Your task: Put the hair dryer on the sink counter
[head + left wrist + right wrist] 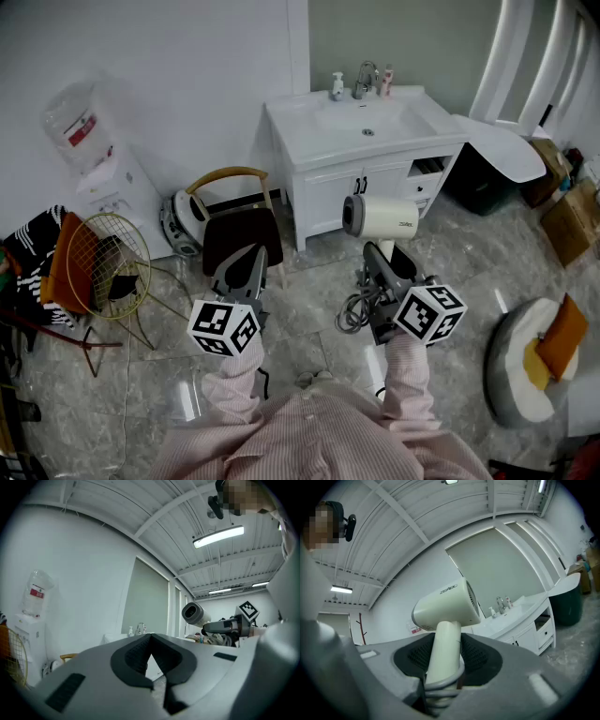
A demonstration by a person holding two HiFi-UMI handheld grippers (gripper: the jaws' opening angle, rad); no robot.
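Observation:
A cream hair dryer (382, 217) (447, 606) (195, 613) is held up by its handle in my right gripper (381, 255) (444, 654), whose jaws are shut on the handle. Its grey cord (356, 310) hangs coiled below the gripper. The dryer hovers above the floor, in front of the white sink counter (309, 136) (520, 613). My left gripper (246, 267) (151, 656) hangs to the left with its jaws together and nothing between them.
On the counter stand a tap (364, 80), a soap bottle (337, 87) and a small pink bottle (386, 80). A brown chair (240, 225) stands left of the cabinet, a water dispenser (98, 173) by the wall. A grey cushion (525, 361) lies at right.

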